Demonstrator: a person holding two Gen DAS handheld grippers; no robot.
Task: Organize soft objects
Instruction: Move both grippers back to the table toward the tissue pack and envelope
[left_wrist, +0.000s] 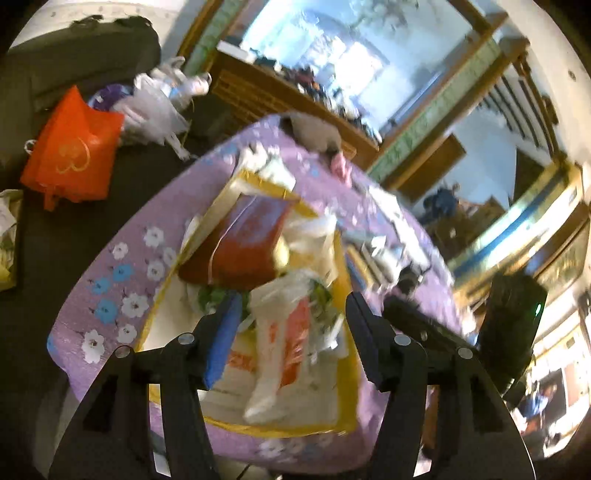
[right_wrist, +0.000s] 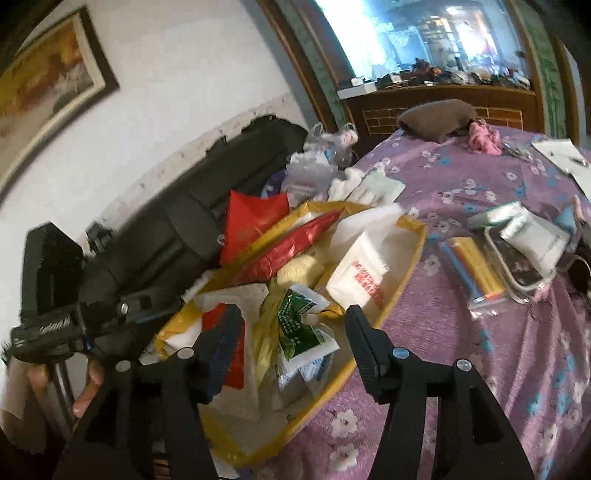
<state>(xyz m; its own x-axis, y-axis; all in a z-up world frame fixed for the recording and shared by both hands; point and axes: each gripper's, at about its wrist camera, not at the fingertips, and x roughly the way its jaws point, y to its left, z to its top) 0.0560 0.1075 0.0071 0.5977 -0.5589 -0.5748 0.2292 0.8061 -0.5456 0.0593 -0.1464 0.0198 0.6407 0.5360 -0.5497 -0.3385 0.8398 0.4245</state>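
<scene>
Crinkly plastic packets (right_wrist: 295, 332) fill a yellow-rimmed bag (right_wrist: 406, 273) on the purple floral cloth (right_wrist: 461, 369). Both grippers, left (left_wrist: 284, 332) and right (right_wrist: 291, 336), hover above, jaws apart, empty.

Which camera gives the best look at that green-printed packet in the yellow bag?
The right wrist view: the green-printed packet lies sharp and central between the open right gripper fingers. The left wrist view shows only blurred green patches under other bags.

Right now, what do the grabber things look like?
Both are black plastic. The left gripper has two wedge-shaped fingers with silver screws and a blue pad inside one. The right gripper looks the same, with a blue pad. No cables or sleeves show.
</scene>
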